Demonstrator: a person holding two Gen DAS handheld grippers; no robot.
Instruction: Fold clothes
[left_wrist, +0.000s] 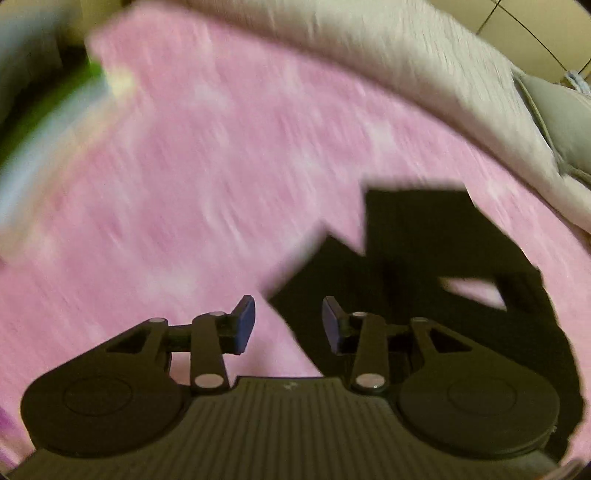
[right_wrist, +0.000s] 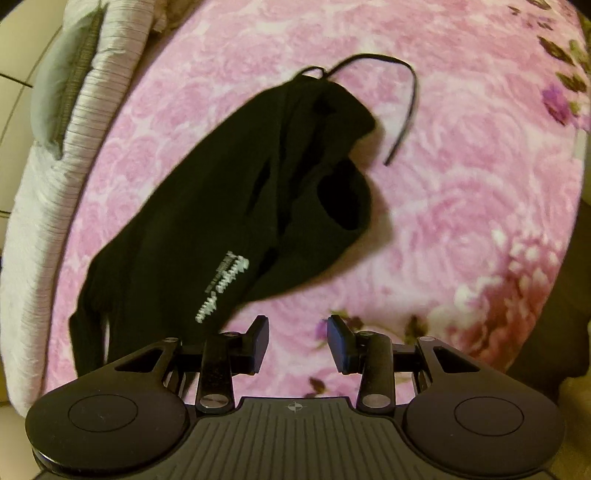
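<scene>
A black garment (right_wrist: 236, 206) with white lettering and a loose drawstring (right_wrist: 406, 107) lies crumpled on a pink flowered blanket (right_wrist: 461, 206). My right gripper (right_wrist: 297, 341) hovers open over the blanket just past the garment's near edge, nothing between its fingers. In the left wrist view the picture is blurred; the same black garment (left_wrist: 424, 236) lies ahead and to the right. My left gripper (left_wrist: 289, 325) is open above the garment's edge and the pink blanket (left_wrist: 184, 184), with nothing pinched between the blue pads.
A white ribbed bedcover edge (right_wrist: 62, 177) with a grey cushion (right_wrist: 59, 74) runs along the left side in the right wrist view, and along the upper right as bedcover (left_wrist: 406, 55) in the left. A blurred green and pale shape (left_wrist: 55, 110) sits at the left. Tiled floor (left_wrist: 517, 22) lies beyond.
</scene>
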